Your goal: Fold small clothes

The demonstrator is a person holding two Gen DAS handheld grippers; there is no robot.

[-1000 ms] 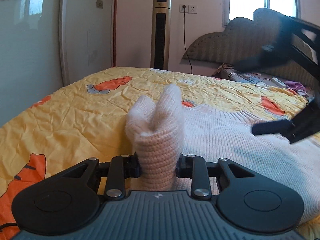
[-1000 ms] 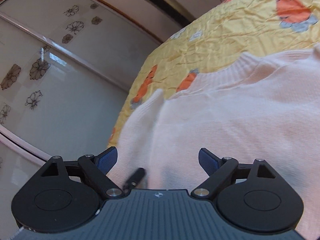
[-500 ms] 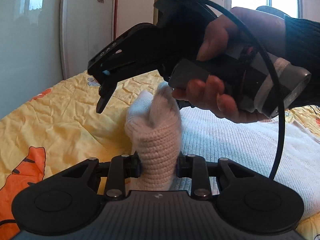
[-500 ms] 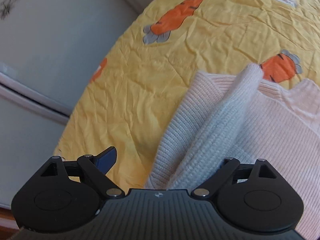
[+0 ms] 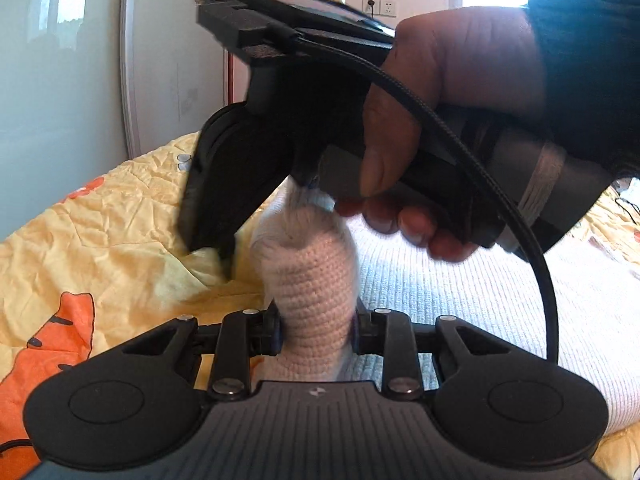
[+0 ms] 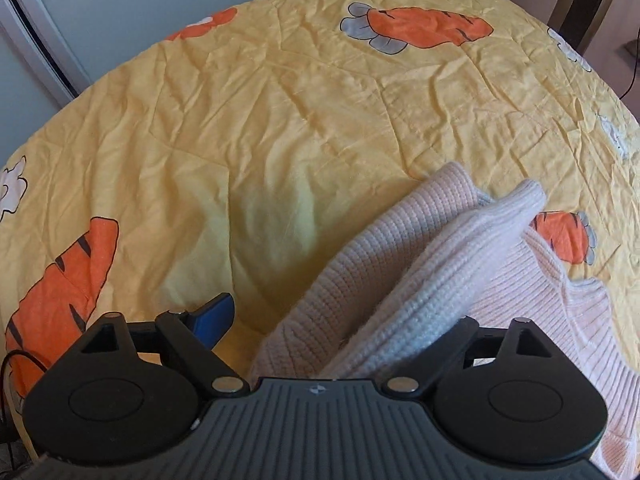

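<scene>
We are early in the fold. The pale pink knitted sweater [image 5: 460, 292] lies spread on the bed, over the yellow quilt [image 6: 280, 120] with its orange carrot print, and most of its body is still flat and unfolded to the right in the left wrist view.

Our left tool [image 5: 316, 326] is clamped on a bunched-up part of the knit, probably a sleeve or a side edge, which stands up between its fingers like a thick roll.

Our right tool [image 6: 344, 320], held in a hand [image 5: 452, 120] with a dark sleeve, points steeply down over that same raised ridge of fabric. Its jaws have just been closing, yet they are apart for now: the blue pad on one side [image 6: 212, 314] stands clear of the knit, over bare quilt, while the ridge lies between the jaws toward the other finger, whose pad is hidden by the fabric. We judge it is not gripping yet.

What remains, as we see it: take the second hold, carry this edge across the body, then make the further folds. No finished fold shows so far.
</scene>
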